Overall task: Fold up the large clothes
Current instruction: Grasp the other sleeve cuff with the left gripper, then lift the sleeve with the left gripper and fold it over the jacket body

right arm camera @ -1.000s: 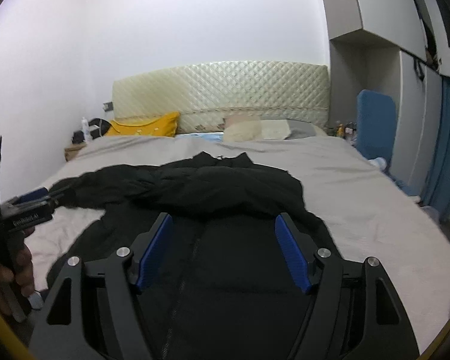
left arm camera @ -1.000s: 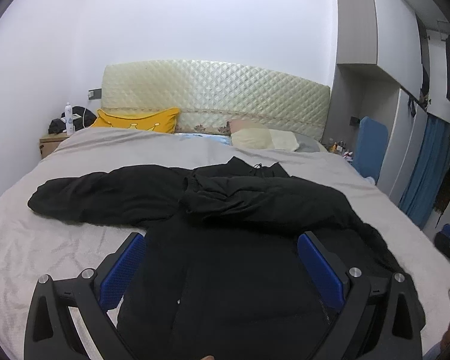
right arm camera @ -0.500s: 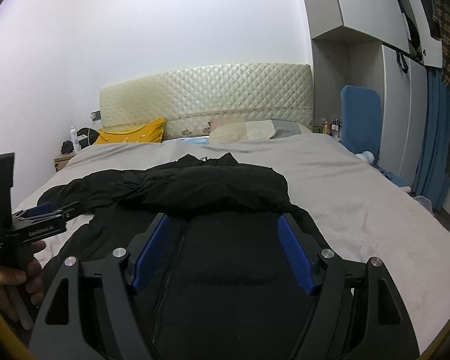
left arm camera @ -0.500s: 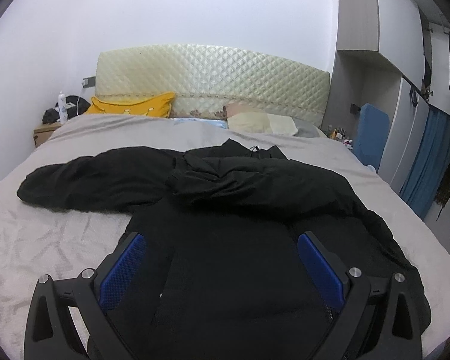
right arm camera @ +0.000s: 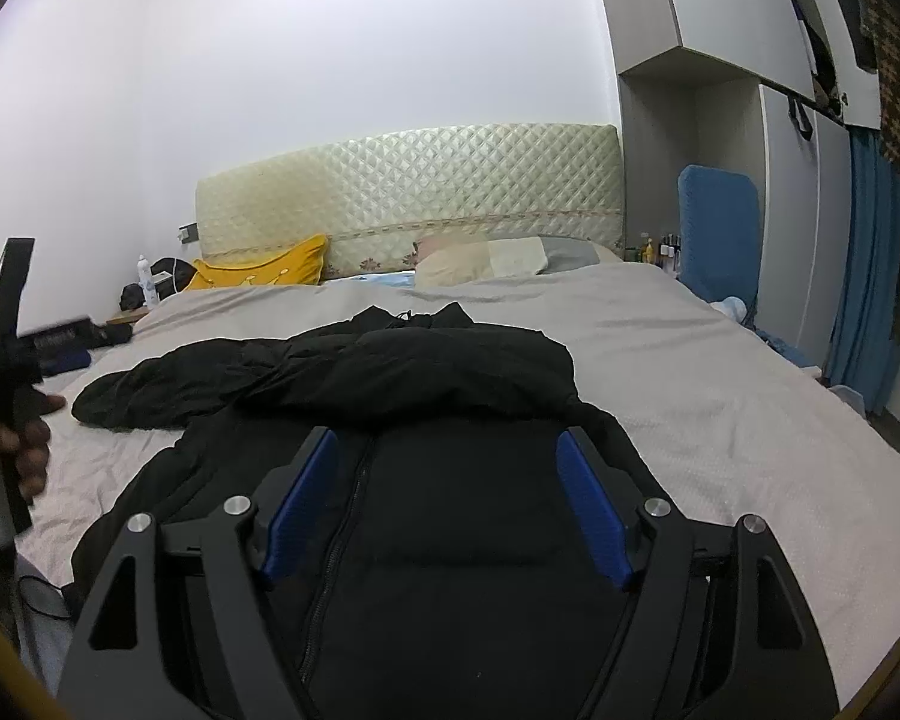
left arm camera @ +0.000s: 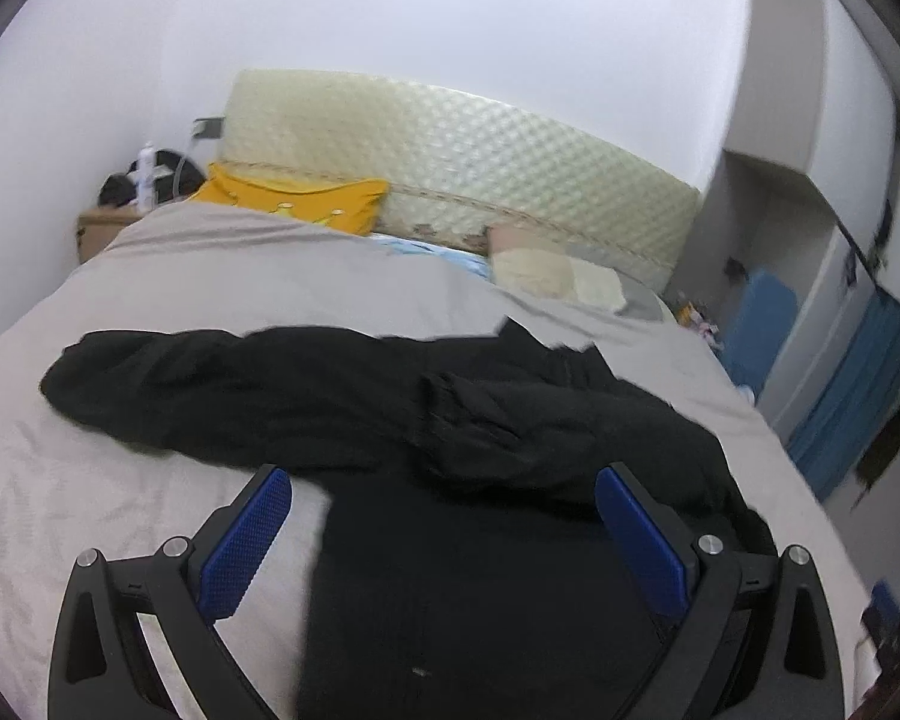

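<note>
The black jacket (right arm camera: pixel 426 396) lies spread on the bed (right arm camera: pixel 720 372), its body near me and its collar toward the headboard (right arm camera: pixel 408 192). One sleeve is already folded across the chest, and the other sleeve (left arm camera: pixel 210 384) lies stretched out flat toward the left side of the bed.

The main risk, I think, is with the big parts. The jacket is thick and puffy, so if I lift only one edge, the folded sleeve can slide off the chest and the fold opens again. The grey sheet (left arm camera: pixel 90 510) is wrinkled beside the loose sleeve, and a low grasp can catch the sheet together with the cloth.

For moving there is much room. The right half of the bed is bare, and also the strip between the collar and the pillows. The left edge of the bed is near the end of the loose sleeve, so this sleeve can slip over it if I pull outward.

My left hand-held gripper (left arm camera: pixel 444 540) hangs above the jacket with jaws wide apart and nothing between them. My right hand-held gripper (right arm camera: pixel 447 504) is the same, wide apart over the zipper (right arm camera: pixel 336 546), holding nothing.
</note>
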The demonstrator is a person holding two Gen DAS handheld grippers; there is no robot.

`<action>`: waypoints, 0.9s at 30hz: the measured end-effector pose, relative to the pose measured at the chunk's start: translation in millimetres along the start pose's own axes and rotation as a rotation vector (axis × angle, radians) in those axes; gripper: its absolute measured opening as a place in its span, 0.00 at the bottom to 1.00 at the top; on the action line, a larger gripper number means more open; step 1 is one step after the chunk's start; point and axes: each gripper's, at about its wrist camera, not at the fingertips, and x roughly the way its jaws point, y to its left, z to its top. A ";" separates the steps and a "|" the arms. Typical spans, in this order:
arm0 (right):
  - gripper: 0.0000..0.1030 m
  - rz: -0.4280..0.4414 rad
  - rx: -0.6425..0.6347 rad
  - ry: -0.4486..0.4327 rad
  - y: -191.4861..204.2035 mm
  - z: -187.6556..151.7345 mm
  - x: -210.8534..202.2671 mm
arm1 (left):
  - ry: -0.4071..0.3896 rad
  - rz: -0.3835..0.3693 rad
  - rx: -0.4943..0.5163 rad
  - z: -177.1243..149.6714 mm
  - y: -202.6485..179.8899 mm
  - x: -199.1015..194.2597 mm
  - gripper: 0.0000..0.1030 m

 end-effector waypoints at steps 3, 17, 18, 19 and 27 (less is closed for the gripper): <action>0.74 0.012 0.017 0.005 0.8 -0.7 -0.2 | 0.016 0.007 -0.036 20.1 32.7 1.2 0.99; 0.75 -0.062 0.002 0.095 10.9 -7.7 37.5 | -0.018 0.089 -0.277 59.0 221.0 50.0 0.99; 0.75 -0.064 0.005 0.105 11.6 -7.9 41.4 | -0.014 0.067 -0.324 56.3 238.6 57.8 0.99; 0.75 -0.066 0.007 0.114 12.4 -8.6 44.2 | -0.001 0.055 -0.365 52.4 253.7 65.5 0.99; 0.76 -0.087 0.011 0.187 27.6 -11.2 76.0 | 0.072 0.046 -0.607 -3.7 358.8 132.1 0.98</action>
